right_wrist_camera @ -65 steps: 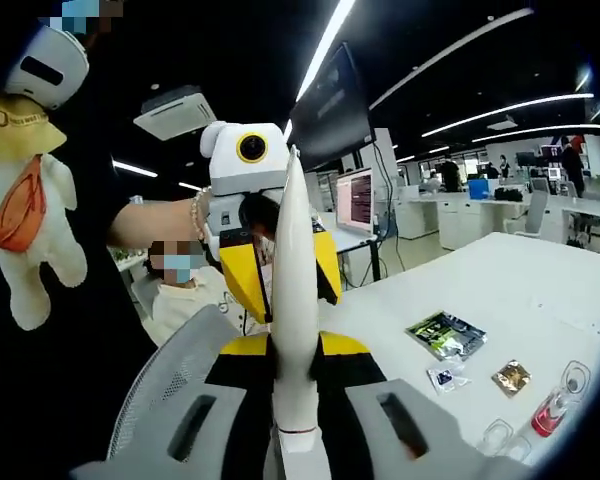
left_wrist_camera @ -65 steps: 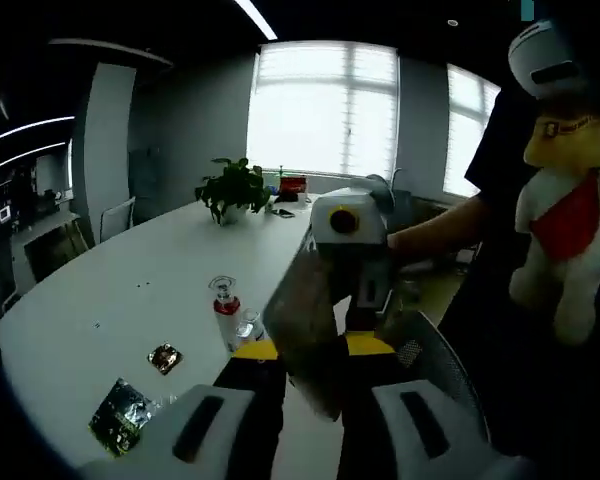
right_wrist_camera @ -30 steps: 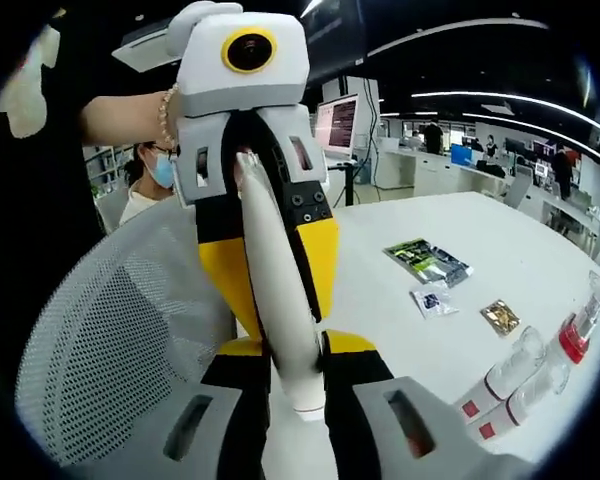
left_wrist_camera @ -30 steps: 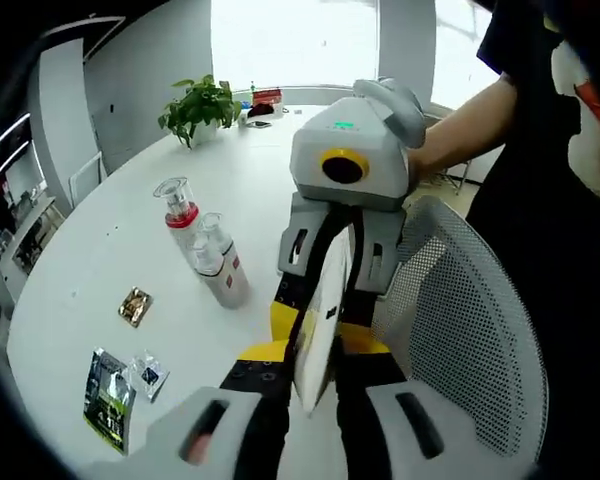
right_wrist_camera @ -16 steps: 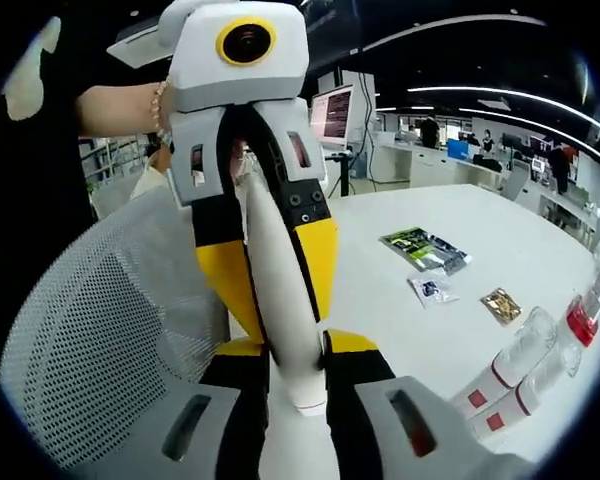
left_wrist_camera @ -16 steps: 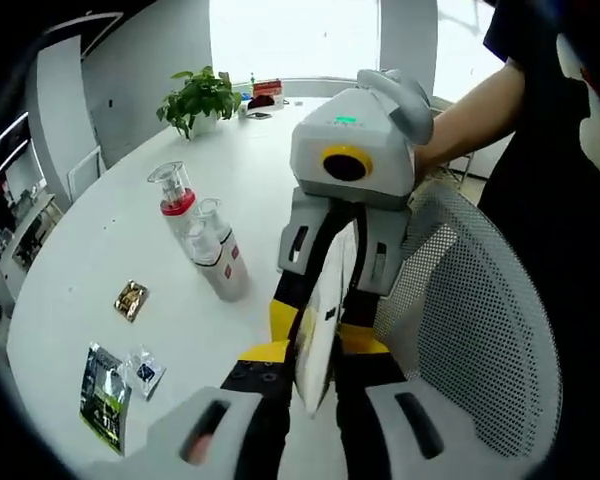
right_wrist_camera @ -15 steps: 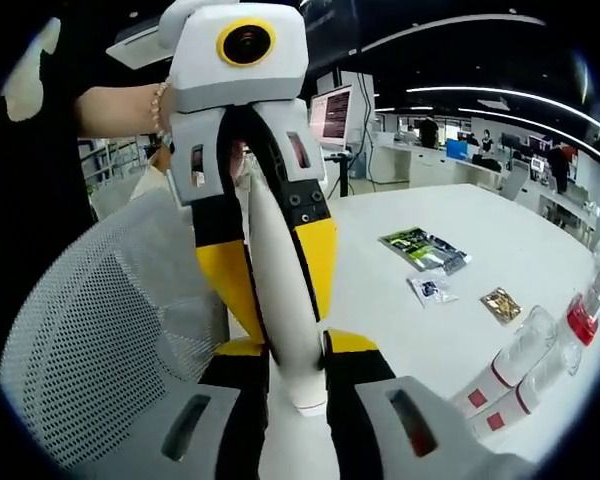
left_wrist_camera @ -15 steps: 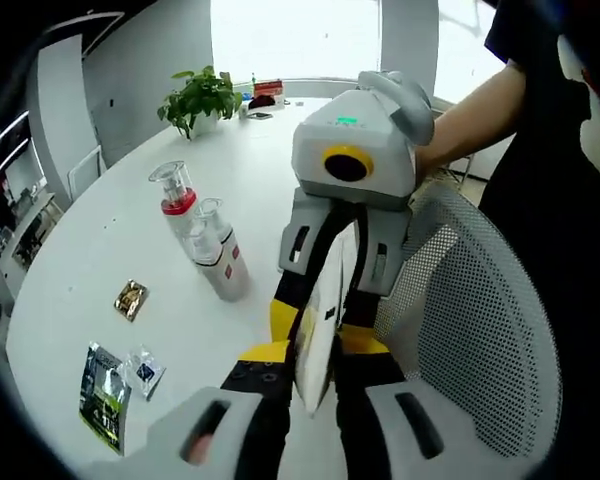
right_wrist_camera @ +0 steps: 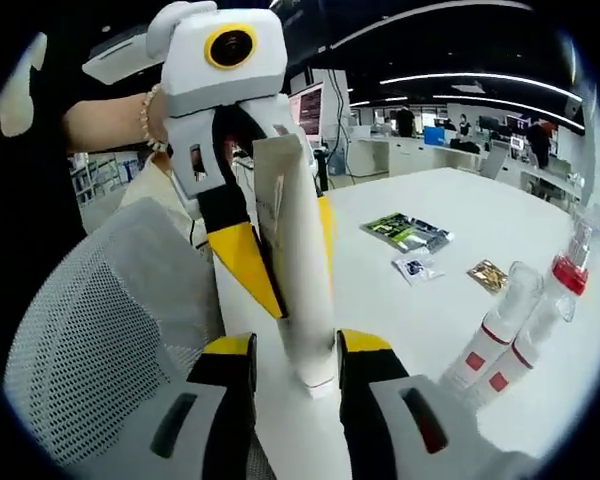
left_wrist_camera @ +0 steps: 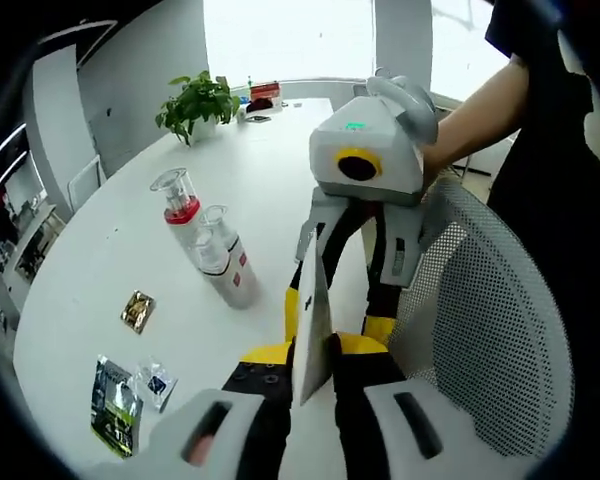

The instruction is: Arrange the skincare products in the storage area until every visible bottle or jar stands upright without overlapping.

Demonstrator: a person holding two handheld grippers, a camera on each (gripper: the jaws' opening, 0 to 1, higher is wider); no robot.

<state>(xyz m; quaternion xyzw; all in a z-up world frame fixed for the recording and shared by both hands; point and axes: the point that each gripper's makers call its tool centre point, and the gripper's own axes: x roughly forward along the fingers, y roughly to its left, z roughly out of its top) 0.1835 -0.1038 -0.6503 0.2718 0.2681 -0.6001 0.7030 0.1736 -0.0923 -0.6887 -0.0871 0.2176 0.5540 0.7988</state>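
A white squeeze tube (right_wrist_camera: 298,260) hangs in the air between my two grippers, over the table's edge. My left gripper (left_wrist_camera: 311,352) is shut on the tube's (left_wrist_camera: 312,315) flat crimped end. My right gripper (right_wrist_camera: 298,352) is open, its jaws standing apart on either side of the capped end. In the left gripper view the right gripper (left_wrist_camera: 337,312) faces me with spread jaws; in the right gripper view the left gripper (right_wrist_camera: 298,285) faces me. A red-collared bottle (left_wrist_camera: 180,205) and two clear bottles (left_wrist_camera: 225,265) stand close together on the white table (left_wrist_camera: 100,260); these bottles (right_wrist_camera: 510,335) appear at the right.
A green sachet (left_wrist_camera: 115,405), a small clear sachet (left_wrist_camera: 158,382) and a gold sachet (left_wrist_camera: 137,310) lie flat on the table. A potted plant (left_wrist_camera: 198,100) stands at the far end. A grey mesh chair (left_wrist_camera: 490,330) sits below the grippers. A person's arm (left_wrist_camera: 480,95) holds the right gripper.
My right gripper's jaws have spread apart and let go of the tube's capped end. The left gripper still holds the tube. Both views have shifted a little.
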